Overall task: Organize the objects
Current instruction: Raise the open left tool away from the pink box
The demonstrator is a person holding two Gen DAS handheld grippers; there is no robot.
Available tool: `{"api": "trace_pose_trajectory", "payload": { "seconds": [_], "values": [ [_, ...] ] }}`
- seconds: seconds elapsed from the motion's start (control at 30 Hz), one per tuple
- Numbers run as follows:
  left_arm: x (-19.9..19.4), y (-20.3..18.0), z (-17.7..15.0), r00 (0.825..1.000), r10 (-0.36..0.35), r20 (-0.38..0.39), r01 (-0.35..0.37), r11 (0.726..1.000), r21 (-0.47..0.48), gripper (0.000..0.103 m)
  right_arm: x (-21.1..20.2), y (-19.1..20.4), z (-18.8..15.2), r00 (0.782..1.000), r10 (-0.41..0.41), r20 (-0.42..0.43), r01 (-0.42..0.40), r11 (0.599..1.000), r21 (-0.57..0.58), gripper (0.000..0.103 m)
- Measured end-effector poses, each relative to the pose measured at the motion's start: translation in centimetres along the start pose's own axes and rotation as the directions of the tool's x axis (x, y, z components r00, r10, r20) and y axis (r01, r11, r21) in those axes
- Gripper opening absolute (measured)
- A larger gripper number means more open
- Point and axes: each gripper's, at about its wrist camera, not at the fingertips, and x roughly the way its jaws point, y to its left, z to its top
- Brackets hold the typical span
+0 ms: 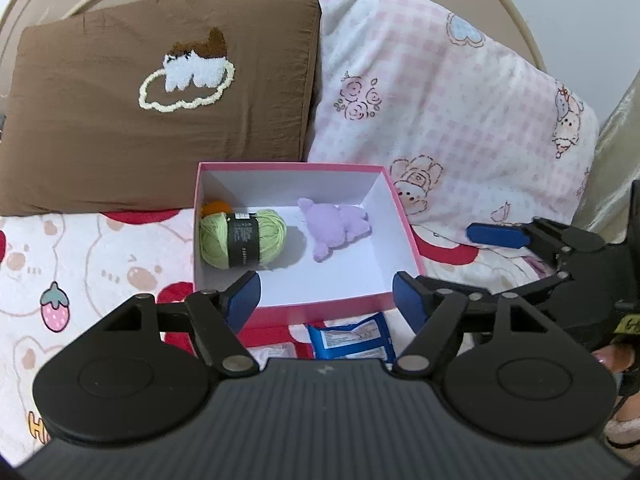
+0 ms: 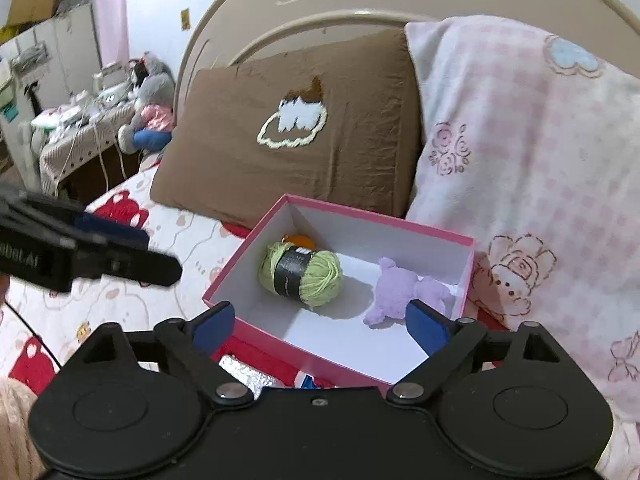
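An open pink box with a white inside lies on the bed. It holds a green yarn ball with a dark label, an orange thing half hidden behind the yarn, and a purple plush toy. My left gripper hovers open over the box's near wall with nothing between its pads. My right gripper stands wide open and empty at the box's near corner, close to the plush toy and to the right of the yarn. The left gripper shows blurred at the left.
A brown pillow and a pink checked pillow lean on the headboard behind the box. A blue packet and a pale packet lie on the cartoon blanket before the box. A cluttered side table stands left of the bed.
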Motion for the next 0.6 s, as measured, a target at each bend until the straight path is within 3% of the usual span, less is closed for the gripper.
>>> {"api": "trace_pose_trajectory", "payload": {
  "seconds": [0.17, 0.6],
  "values": [
    [-0.5, -0.5, -0.9, 1.0, 0.017, 0.019, -0.018, 0.999, 0.034, 0.089, -0.9, 0.2, -0.2, 1.0, -0.019, 0.011, 0.019, 0.999, 0.028, 0.098],
    [0.5, 1.4, -3.8, 0.998, -0.018, -0.054, 0.018, 1.0, 0.006, 0.093, -1.8, 1.4, -1.9, 0.997, -0.062, -0.052, 0.063, 0.998, 0.009, 0.098]
  ]
}}
